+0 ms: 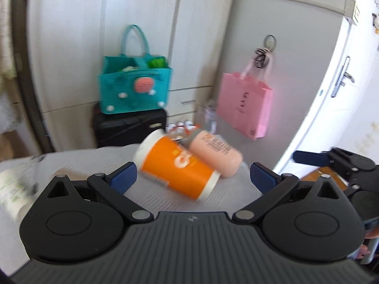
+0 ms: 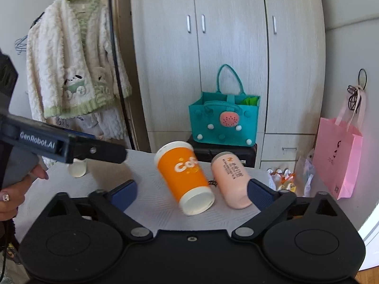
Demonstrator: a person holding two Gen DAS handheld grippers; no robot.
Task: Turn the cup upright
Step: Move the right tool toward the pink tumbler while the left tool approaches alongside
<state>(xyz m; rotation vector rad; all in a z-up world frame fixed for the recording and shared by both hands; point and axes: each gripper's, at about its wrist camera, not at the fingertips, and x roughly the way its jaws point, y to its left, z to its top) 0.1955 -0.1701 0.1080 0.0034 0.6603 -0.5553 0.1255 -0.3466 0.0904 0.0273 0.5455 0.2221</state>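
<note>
An orange paper cup [image 1: 176, 165] with white rims lies on its side on the white table [image 1: 94, 163]; it also shows in the right wrist view [image 2: 184, 177], its base toward the camera. A pink bottle [image 1: 216, 157] lies on its side touching it, also in the right wrist view [image 2: 231, 179]. My left gripper [image 1: 193, 177] is open and empty, just short of the cup. My right gripper [image 2: 191, 191] is open and empty, its jaws on either side of the cup and bottle. The left gripper's body [image 2: 64, 144] shows at the left of the right wrist view.
A white bottle [image 1: 11, 189] lies at the table's left; a small white object [image 2: 77, 168] stands under the left gripper. Behind stand a teal bag [image 2: 225, 118] on a black case [image 1: 129, 127], a wardrobe, a hanging pink bag [image 2: 338, 158] and a door [image 1: 331, 94].
</note>
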